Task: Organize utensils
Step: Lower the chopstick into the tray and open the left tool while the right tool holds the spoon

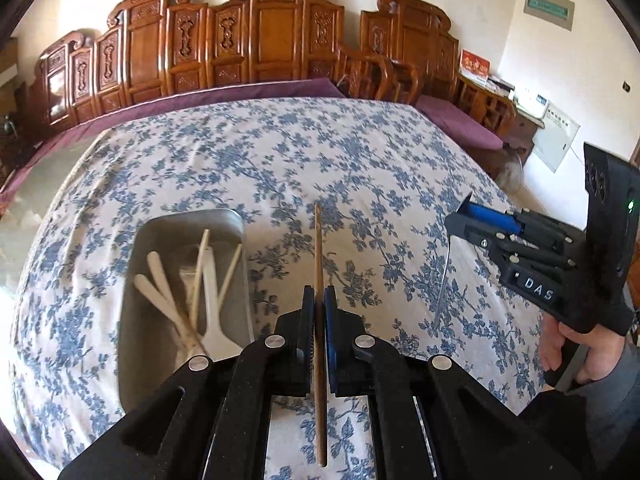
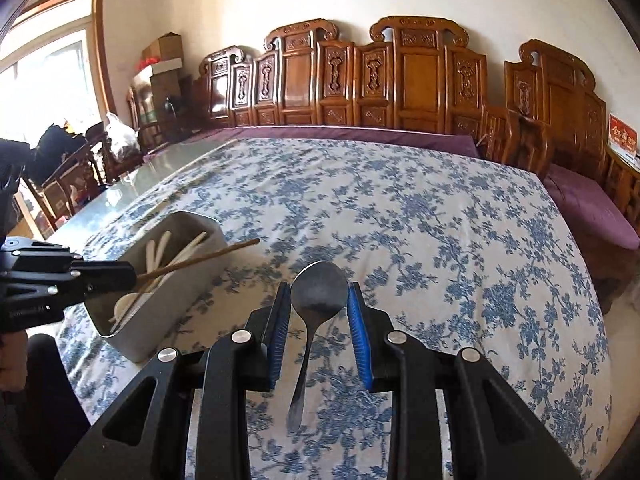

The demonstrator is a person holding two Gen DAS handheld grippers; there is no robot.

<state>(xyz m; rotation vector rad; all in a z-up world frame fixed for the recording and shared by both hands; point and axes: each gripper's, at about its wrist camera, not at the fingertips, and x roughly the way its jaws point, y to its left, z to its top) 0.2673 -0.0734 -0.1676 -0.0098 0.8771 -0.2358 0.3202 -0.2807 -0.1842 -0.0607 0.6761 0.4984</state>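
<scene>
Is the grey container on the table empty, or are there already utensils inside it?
Not empty. The grey container already holds several white utensils and pale sticks, seen in both wrist views.

Left hand-held gripper (image 1: 319, 312) is clamping a brown chopstick (image 1: 319, 264) upright; metal tray (image 1: 138, 280) is holding white utensils (image 1: 188, 292) just left.

Black handheld grippers with blue-padded fingers
The left gripper (image 1: 319, 300) and right gripper (image 2: 319, 300) have matte black linkages with silver rivets; the right one carries white "DAS" lettering, a green light, and a grey sleeve (image 1: 612, 404) behind it
</scene>
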